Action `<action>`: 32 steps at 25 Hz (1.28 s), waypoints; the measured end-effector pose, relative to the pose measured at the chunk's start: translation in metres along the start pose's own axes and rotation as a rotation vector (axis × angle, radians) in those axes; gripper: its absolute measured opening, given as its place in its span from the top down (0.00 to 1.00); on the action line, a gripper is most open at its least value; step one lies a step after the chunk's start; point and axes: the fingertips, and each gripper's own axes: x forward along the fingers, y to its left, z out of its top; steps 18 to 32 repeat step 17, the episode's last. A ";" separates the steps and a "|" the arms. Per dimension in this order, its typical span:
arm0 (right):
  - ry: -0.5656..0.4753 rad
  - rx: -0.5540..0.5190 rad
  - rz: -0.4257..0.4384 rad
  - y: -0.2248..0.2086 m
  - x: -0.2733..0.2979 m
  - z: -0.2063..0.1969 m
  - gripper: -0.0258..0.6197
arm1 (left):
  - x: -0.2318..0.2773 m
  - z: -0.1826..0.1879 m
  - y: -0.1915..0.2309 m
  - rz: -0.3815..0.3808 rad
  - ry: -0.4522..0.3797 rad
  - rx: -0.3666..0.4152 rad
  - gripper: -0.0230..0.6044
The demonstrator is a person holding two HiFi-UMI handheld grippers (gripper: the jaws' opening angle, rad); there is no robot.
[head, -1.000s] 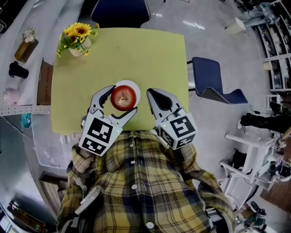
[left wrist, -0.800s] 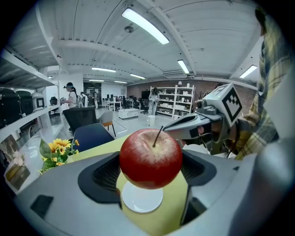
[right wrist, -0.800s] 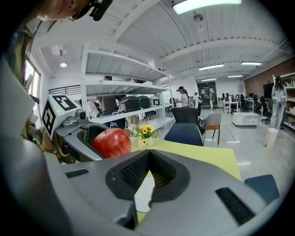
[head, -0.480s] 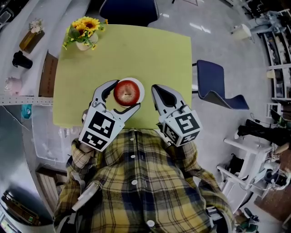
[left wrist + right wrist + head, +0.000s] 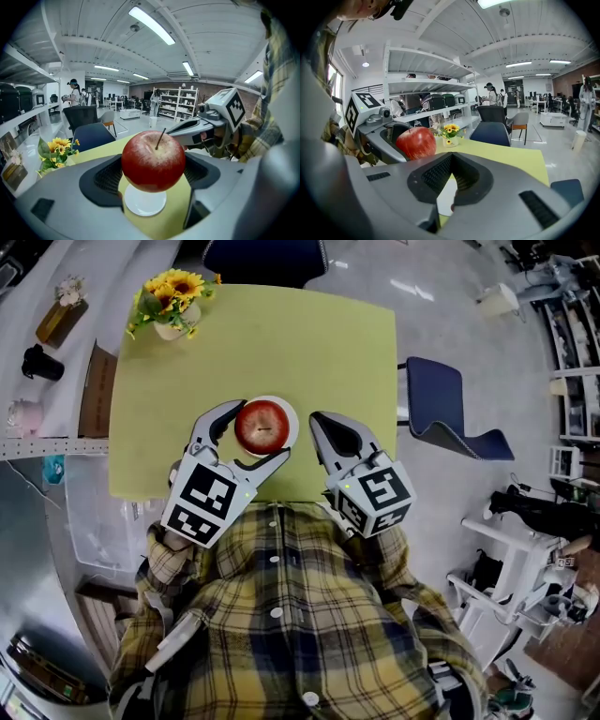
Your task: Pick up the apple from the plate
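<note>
Left gripper (image 5: 262, 431): jaws clamped on the round red apple with a dark stem (image 5: 153, 161), one ribbed black pad pressing each flank. The apple hangs just above the small round white plate (image 5: 145, 204), with a gap between them in the left gripper view.

Right gripper (image 5: 319, 423): jaws drawn together at the tips, nothing between them. A thin wedge of the white plate shows through behind the pads. It sits just right of the plate, apart from the apple.

Versus 1.0 s ago: the left jaws stood loosely around the apple as it sat on the plate; they are now tight on it. Versus 0.5 s ago: both grippers and the apple keep nearly the same place in the head view.

Edges and room: the plate lies near the near edge of the square yellow-green table (image 5: 309, 343), close to the person's yellow plaid shirt (image 5: 291, 615). Open tabletop runs from the plate to the far edge. A small vase of yellow sunflowers (image 5: 169, 306) stands at the far left corner, well apart. A dark blue chair (image 5: 441, 409) stands off the table's right edge.
</note>
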 end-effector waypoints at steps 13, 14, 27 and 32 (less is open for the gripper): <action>0.019 0.018 -0.012 -0.005 -0.002 -0.008 0.96 | 0.009 -0.006 -0.005 -0.025 0.020 -0.011 0.31; 0.019 0.019 -0.012 -0.006 -0.002 -0.008 0.96 | 0.010 -0.006 -0.005 -0.025 0.021 -0.013 0.31; 0.019 0.022 -0.013 -0.007 -0.002 -0.007 0.96 | 0.011 -0.007 -0.004 -0.024 0.025 -0.017 0.31; 0.019 0.022 -0.013 -0.007 -0.002 -0.007 0.96 | 0.011 -0.007 -0.004 -0.024 0.025 -0.017 0.31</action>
